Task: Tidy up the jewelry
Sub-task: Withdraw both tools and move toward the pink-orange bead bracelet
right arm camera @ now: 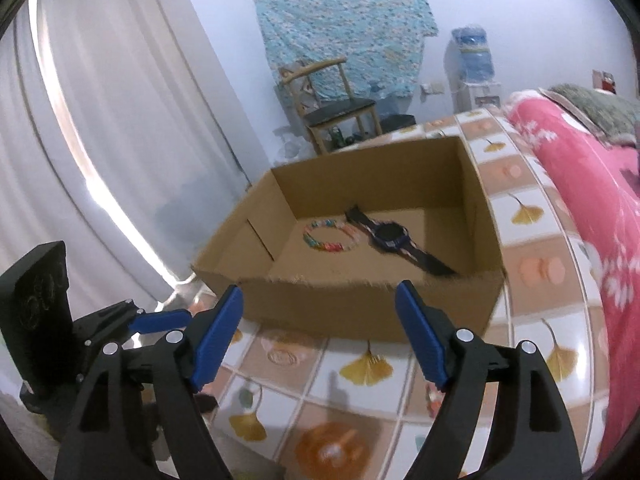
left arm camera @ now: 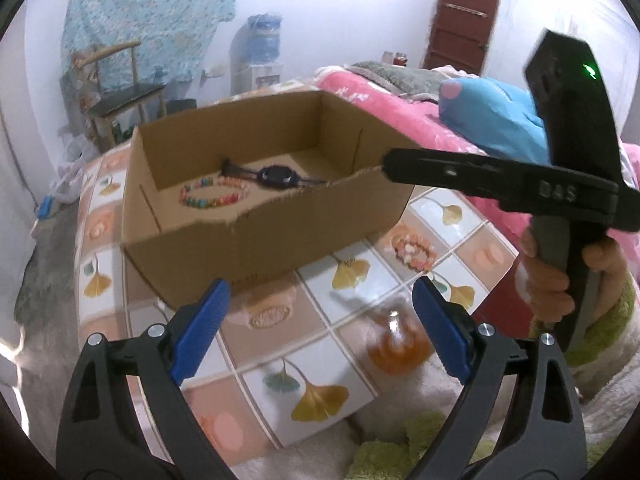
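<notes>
Currently left gripper [left arm camera: 320,332] and right gripper [right arm camera: 320,340] both spread wide, holding nothing. Beaded bracelet [left arm camera: 214,197] and watch [left arm camera: 276,176] already in cardboard box [left arm camera: 248,240], frame centre. Pink bracelet [left arm camera: 415,253] left on tablecloth [left arm camera: 304,344], right of box; blurred, partly hidden in right view.

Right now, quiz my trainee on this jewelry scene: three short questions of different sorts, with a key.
1. True or false: the dark wristwatch lies inside the open brown cardboard box.
2. The pink-and-orange beaded bracelet lies: A in the box, B on the tiled tabletop, C in a gripper.
3. Fill in: the left gripper and right gripper both hold ____.

Key: 1 true; 2 B; 3 nothing.
</notes>
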A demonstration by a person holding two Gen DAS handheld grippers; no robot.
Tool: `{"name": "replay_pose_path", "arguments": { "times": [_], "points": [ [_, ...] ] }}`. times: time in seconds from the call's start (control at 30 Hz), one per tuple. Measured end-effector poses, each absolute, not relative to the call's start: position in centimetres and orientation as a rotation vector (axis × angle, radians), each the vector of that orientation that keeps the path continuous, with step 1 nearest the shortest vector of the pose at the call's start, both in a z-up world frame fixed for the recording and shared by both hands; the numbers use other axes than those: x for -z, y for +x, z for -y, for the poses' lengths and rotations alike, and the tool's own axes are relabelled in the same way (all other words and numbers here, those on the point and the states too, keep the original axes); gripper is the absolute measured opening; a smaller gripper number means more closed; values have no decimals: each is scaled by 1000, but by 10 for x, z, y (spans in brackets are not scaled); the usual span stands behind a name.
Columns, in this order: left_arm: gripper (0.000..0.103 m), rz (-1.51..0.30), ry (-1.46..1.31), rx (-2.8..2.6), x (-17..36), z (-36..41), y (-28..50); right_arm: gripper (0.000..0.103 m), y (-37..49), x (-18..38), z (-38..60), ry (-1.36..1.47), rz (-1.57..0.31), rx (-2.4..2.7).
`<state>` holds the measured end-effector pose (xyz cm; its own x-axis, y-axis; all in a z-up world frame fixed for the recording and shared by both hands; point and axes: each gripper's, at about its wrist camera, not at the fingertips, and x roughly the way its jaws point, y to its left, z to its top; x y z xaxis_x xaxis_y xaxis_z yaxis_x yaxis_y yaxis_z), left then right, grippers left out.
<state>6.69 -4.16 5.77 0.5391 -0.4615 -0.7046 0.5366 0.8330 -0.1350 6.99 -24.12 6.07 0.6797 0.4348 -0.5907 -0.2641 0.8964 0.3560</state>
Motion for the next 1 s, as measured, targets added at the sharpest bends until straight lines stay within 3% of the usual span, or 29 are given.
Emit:
{"name": "replay_pose_path", "arguments": {
  "times": [0.5,1.0],
  "points": [
    [89,-931,72,239,-2,40,72,76,7,4,250,204,-871,-254],
    [89,-1015,74,160,16,52,86,76,19,18,250,150,-931,-183]
  ]
}}
